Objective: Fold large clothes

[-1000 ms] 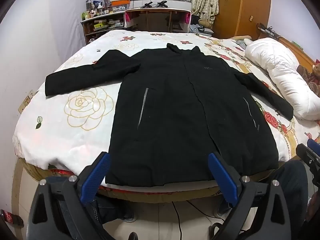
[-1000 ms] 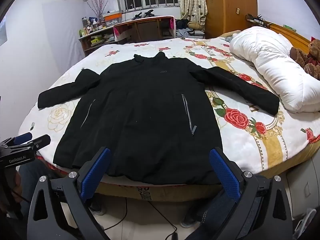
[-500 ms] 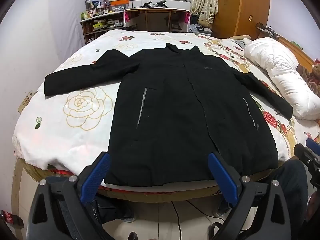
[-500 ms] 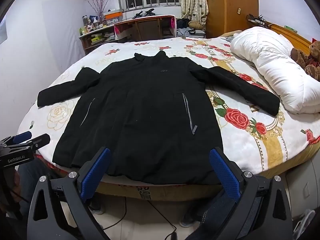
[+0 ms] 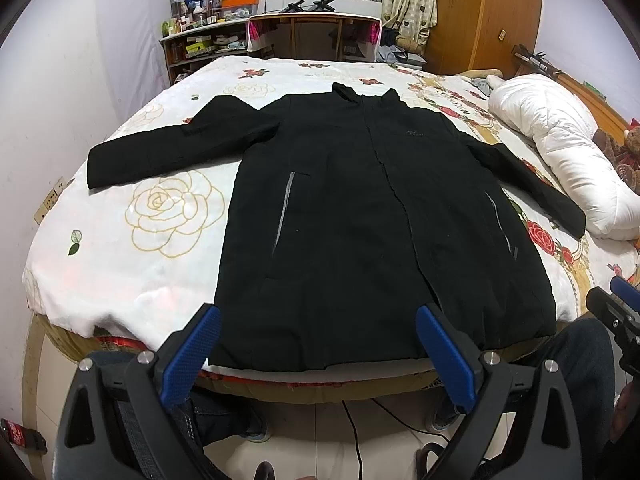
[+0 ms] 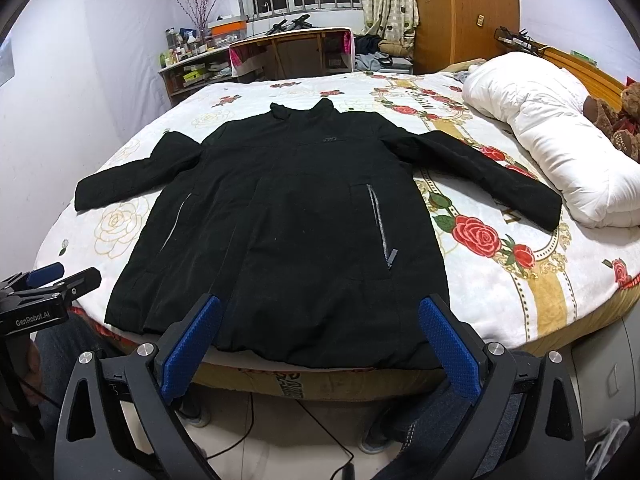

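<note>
Coat (image 5: 360, 220) lies flat; both claws (image 5: 318, 344) (image 6: 318, 344) gape empty; only right view shows floor cable (image 6: 320, 432).

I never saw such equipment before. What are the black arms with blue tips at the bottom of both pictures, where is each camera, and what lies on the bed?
These are two hand-held tools, no robot. Each carries a camera that looks forward along its two blue-padded fingers. One picture comes from the left gripper, the other from the right gripper. Both are open and hold nothing. On the flower-printed bedspread a long black coat lies flat, sleeves spread out. A rolled white quilt lies to its right.
</note>
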Demonstrator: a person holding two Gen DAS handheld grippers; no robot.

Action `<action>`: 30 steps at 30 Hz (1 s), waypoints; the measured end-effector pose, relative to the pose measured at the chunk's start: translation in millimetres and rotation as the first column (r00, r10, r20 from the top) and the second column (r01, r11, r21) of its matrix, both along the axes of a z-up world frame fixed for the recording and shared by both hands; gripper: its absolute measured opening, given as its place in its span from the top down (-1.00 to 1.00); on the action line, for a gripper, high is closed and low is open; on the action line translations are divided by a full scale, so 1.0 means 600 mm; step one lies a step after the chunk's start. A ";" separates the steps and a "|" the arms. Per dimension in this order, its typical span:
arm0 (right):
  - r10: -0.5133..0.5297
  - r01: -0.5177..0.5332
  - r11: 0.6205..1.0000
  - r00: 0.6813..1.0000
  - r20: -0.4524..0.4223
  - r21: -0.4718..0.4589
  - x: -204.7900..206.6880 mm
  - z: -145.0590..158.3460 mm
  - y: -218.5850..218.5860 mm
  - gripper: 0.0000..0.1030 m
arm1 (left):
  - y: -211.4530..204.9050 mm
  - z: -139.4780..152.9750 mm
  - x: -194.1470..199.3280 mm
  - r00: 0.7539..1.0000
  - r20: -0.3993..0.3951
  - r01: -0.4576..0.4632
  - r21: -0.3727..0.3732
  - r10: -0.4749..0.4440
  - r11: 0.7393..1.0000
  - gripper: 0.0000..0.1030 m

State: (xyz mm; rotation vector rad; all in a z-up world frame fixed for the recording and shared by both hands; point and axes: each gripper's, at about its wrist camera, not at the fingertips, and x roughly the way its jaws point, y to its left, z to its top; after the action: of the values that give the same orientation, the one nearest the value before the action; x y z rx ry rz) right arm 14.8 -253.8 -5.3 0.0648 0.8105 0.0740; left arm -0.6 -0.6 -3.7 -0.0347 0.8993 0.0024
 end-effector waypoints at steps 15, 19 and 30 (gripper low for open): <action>0.001 -0.001 1.000 1.000 -0.004 -0.003 0.001 0.001 0.002 -0.93 | -0.007 -0.009 0.000 1.000 -0.010 -0.001 -0.001 0.000 1.000 -0.94; 0.005 -0.005 1.000 1.000 -0.006 -0.006 0.005 -0.009 0.002 -0.92 | -0.014 -0.013 -0.004 1.000 -0.013 -0.001 -0.001 0.001 1.000 -0.94; 0.005 -0.005 1.000 1.000 -0.014 -0.005 0.009 -0.017 0.001 -0.93 | -0.003 -0.010 0.004 1.000 -0.020 0.002 -0.003 -0.002 1.000 -0.94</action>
State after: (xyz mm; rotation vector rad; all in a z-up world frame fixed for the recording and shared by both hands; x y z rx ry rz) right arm 20.3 -253.1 -15.5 0.0586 0.8247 0.0761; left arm 1.7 -2.5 -9.9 -0.0370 0.9189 -0.0005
